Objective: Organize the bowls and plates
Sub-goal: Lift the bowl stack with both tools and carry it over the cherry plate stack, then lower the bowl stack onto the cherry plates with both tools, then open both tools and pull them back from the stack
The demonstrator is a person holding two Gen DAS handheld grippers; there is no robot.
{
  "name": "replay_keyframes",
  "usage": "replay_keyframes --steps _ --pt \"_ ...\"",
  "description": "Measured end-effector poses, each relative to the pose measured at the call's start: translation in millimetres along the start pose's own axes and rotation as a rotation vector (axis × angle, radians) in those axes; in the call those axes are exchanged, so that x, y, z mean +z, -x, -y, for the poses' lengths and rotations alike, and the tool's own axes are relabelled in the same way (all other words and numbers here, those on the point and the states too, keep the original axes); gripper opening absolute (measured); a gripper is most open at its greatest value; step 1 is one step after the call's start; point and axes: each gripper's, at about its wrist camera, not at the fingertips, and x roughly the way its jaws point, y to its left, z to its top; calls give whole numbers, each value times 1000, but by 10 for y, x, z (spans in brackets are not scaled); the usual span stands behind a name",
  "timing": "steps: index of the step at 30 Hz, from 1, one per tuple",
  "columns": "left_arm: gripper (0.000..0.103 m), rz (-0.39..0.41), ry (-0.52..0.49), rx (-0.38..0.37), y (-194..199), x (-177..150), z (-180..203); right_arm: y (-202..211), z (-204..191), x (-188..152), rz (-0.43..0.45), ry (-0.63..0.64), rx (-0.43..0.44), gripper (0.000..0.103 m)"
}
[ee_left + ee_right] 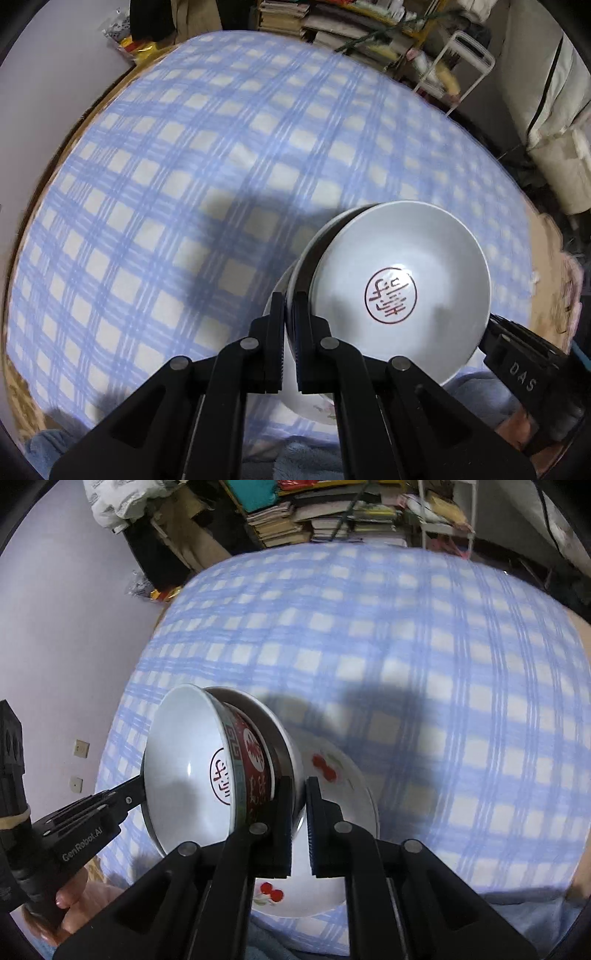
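So both claws are on one stack: the left claw (290, 306) is clamped tight on the near rim and the right claw (300, 788) is pinched shut on the opposite rim, with the stack hanging between them above the blue checked tabletop (155, 155). The stack is a red-patterned bowl (255, 771) with the round seal mark inside, nested in an outer bowl (286, 734), all sitting on a cherry plate (332, 775). It's tipped quite a bit, so the bowls look like they could slide off the plate. If I were doing this, I'd level both hands first and keep them moving together at the same pace, so neither rim gets twisted out of its grip. Then come down slowly, let the plate's base touch the cloth flat, and only then let go, one side at a time.
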Motion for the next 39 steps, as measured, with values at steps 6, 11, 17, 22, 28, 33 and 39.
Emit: replay_keyframes --steps 6,11,17,22,28,33,39 --pt "3 -58 -14 23 -140 -103 8 -156 56 -188 -45 0 -12 10" --pt "3 -89 4 5 -219 -127 -52 -127 63 -206 1 10 16 10" --pt "8 -73 -2 32 -209 -154 -37 -84 11 -269 37 59 -6 10" --pt "11 -27 -58 100 -128 -220 37 -7 5 -243 57 69 7 10" --pt "16 70 -124 232 132 -337 103 242 35 -240 135 83 -18 11" --pt "17 196 -140 317 481 -462 134 499 86 -295 191 93 -30 33" --pt "31 342 -91 342 932 -608 74 951 18 -429 333 142 -30 58"
